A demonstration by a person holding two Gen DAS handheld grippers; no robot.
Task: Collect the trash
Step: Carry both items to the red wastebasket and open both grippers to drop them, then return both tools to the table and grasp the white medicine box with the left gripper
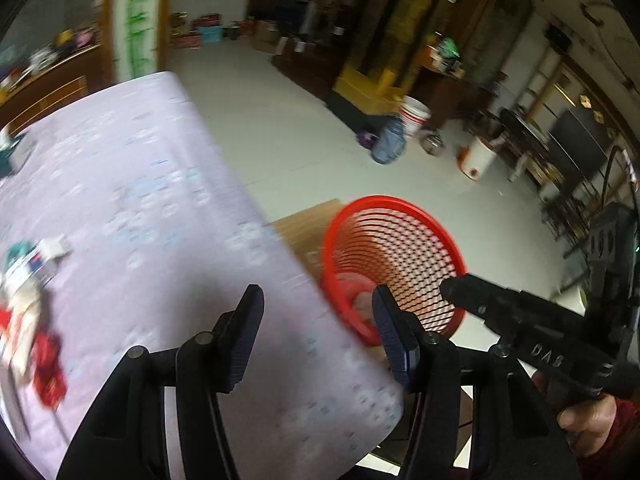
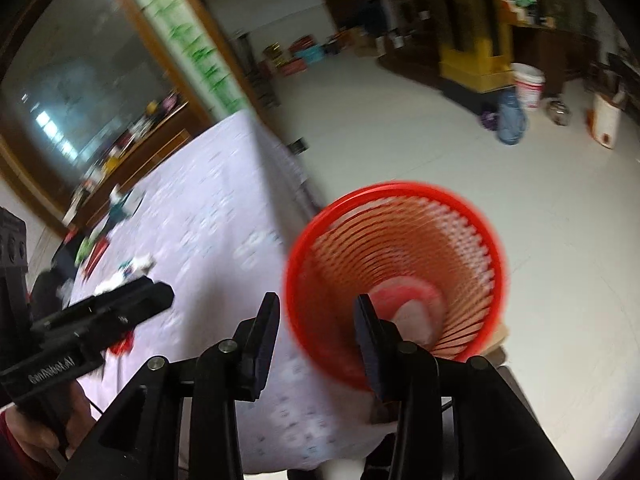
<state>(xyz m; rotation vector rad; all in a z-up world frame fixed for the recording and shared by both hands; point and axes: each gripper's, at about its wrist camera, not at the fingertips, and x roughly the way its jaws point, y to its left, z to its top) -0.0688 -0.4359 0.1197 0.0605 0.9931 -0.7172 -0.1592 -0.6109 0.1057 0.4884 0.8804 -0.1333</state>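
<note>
The left gripper point(image 1: 318, 326) and right gripper point(image 2: 316, 338) are being held with jaws apart, gripping nothing; crumpled trash point(image 1: 28, 312) is lying on the lilac patterned tablecloth point(image 1: 160, 200); the red plastic mesh basket point(image 2: 396, 276) is standing beside the table, some waste inside.

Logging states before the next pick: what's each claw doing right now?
Left claw: open, holding nothing.
Right claw: open, holding nothing, facing the red basket.

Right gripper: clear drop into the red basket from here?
Probably yes. The right gripper is open and empty, near the red basket. The basket's mouth is uncovered, with only some trash at the bottom, and nothing stands between them.
</note>
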